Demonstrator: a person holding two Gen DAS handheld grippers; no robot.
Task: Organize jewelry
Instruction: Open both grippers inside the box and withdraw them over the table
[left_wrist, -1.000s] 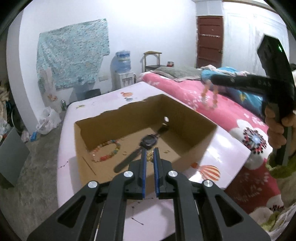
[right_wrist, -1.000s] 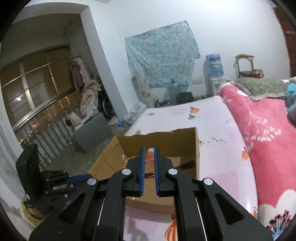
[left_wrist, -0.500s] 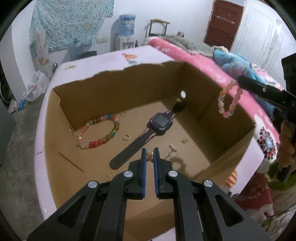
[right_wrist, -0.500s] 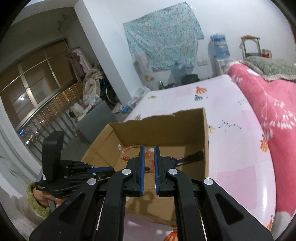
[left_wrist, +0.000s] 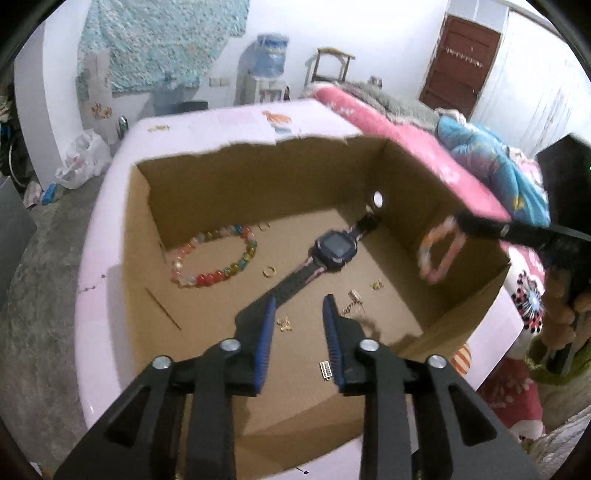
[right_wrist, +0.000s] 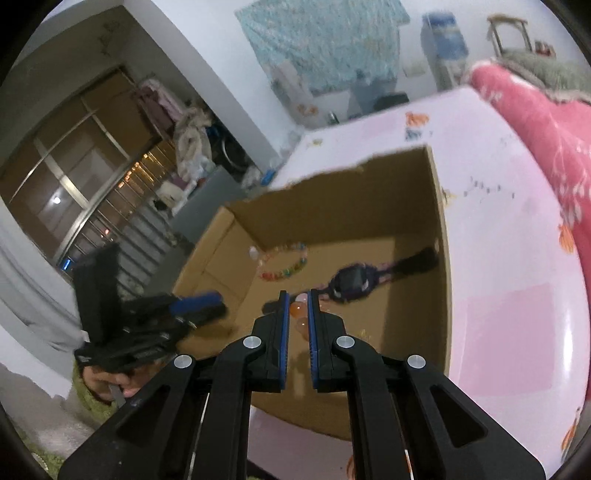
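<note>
Pink bedding carries an open cardboard box (left_wrist: 436, 206), its floor strewn with jewelry. Just ahead of the left gripper (left_wrist: 300, 306), whose fingers stand parted and empty, the watch (left_wrist: 328, 254) lies with its long axis running from the near-left toward the far right corner, the strap end nearest the tips. A multicolored bead bracelet (left_wrist: 214, 258) rests by the left wall. Above the right wall, the right gripper (right_wrist: 296, 306) pinches a pale pink bracelet (left_wrist: 441, 254), which hangs over the box interior.
</note>
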